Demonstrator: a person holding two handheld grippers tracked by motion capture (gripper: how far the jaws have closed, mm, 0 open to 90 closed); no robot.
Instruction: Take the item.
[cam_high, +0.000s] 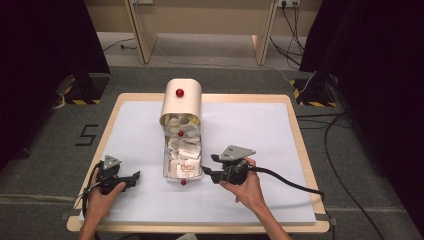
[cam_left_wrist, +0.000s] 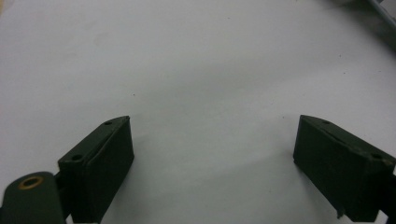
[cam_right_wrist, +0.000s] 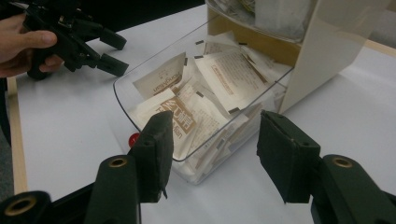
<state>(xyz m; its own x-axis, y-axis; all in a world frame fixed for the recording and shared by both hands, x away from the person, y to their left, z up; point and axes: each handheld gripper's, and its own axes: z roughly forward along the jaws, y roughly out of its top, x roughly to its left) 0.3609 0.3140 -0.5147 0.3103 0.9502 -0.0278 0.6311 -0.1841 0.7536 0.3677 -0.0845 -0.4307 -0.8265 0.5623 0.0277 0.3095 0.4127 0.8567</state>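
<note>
Both tools sit near on the surface (cam_high: 250, 120), jaws parted and gripping nothing: right tool (cam_high: 209, 171) lies just right of the clear packet tray (cam_high: 183, 157), whose long axis runs near-to-far, while left tool (cam_high: 134, 178) rests farther off.

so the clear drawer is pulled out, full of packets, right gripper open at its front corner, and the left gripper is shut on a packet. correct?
One error: the left gripper holds nothing. The left gripper view shows its jaws wide apart over bare white table. The rest stands: the clear drawer is pulled out, full of packets, and the right gripper is open at its front corner, as the right gripper view shows.
</note>
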